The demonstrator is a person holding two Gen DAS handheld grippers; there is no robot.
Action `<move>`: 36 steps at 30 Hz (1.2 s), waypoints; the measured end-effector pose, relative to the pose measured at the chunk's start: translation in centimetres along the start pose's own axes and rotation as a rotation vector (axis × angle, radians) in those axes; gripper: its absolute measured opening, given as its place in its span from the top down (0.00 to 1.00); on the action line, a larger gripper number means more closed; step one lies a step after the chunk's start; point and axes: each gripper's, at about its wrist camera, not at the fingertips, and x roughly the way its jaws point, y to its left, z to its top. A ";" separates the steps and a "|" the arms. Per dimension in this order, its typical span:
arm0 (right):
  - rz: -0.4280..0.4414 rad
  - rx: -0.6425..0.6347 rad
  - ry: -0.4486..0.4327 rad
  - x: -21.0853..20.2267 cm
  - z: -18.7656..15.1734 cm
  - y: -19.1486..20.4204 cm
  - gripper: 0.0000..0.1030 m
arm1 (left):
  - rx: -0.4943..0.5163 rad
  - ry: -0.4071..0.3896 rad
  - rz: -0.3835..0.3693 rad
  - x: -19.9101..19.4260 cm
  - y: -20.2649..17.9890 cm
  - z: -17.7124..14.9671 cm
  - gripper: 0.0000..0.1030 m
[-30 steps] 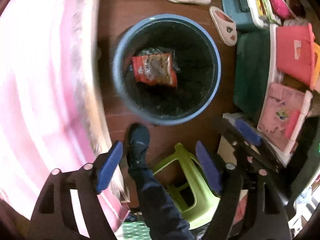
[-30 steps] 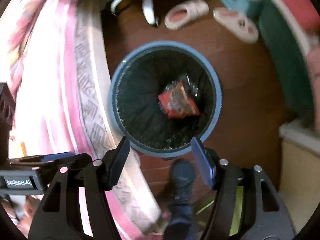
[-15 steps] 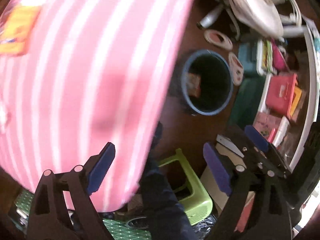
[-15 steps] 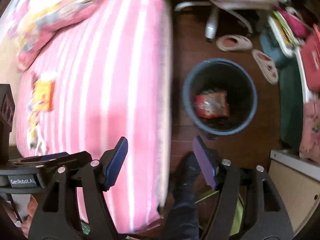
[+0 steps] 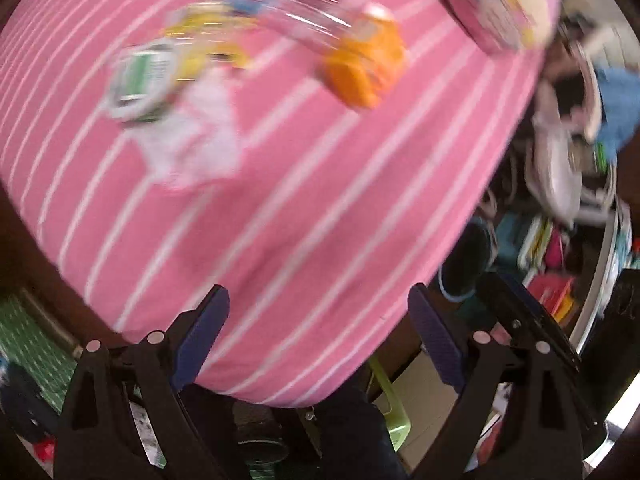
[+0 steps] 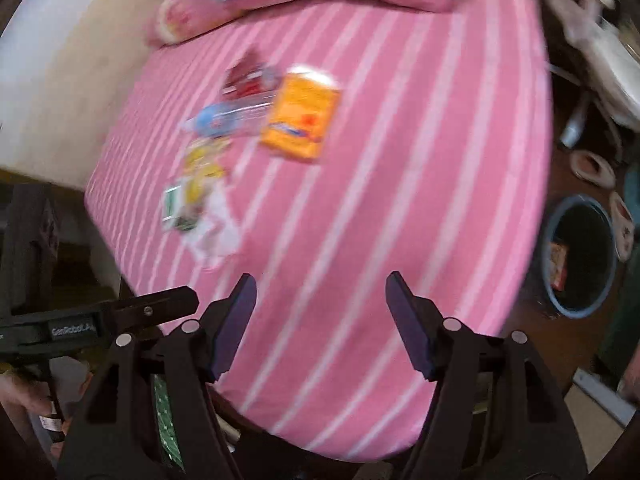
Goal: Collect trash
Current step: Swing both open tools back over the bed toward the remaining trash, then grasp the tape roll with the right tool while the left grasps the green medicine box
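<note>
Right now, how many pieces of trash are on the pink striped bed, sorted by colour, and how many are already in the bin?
Orange packet: 1
Red wrapper: 1
Blue-labelled clear bottle: 1
Yellow wrapper: 1
Green and white packet: 1
White paper: 1
On the bed: 6, though blur may hide more
Red packet in the bin: 1
Total: 7

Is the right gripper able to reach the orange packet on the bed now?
Probably yes: the right gripper is open and empty, and bare pink sheet lies before the orange packet.
</note>
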 end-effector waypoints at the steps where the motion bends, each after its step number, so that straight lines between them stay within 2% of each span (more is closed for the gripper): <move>1: 0.004 -0.017 0.004 0.5 0.4 1.3 0.35 | -0.030 -0.012 -0.008 -0.6 1.8 0.4 0.15; 6: 0.044 -0.088 0.039 3.8 2.0 8.4 0.35 | -0.154 -0.048 -0.032 -2.2 9.3 1.7 0.15; 11: 0.097 -0.098 0.082 7.7 3.3 13.1 0.35 | -0.263 -0.066 -0.047 -2.3 15.9 4.1 0.15; 15: 0.131 -0.105 0.119 10.9 4.9 16.3 0.39 | -0.323 -0.068 -0.061 -1.5 19.5 5.4 0.15; 21: 0.148 -0.041 0.182 17.2 7.4 19.1 0.48 | -0.391 -0.045 -0.098 1.1 22.8 7.0 0.15; 29: 0.136 0.032 0.264 23.7 9.0 19.4 0.54 | -0.440 -0.008 -0.129 4.3 24.9 8.4 0.15; 30: 0.143 0.043 0.275 24.3 9.2 19.4 0.59 | -0.445 -0.004 -0.133 4.5 25.1 8.4 0.15; 31: 0.153 0.053 0.288 24.9 9.3 19.4 0.79 | -0.449 0.002 -0.136 4.8 25.2 8.5 0.15; 32: 0.168 0.065 0.301 25.4 9.4 19.3 0.84 | -0.449 0.005 -0.135 4.9 25.3 8.6 0.15; 36: 0.270 0.137 0.278 24.8 10.1 18.4 0.87 | -0.419 0.008 -0.124 5.1 24.8 9.5 0.15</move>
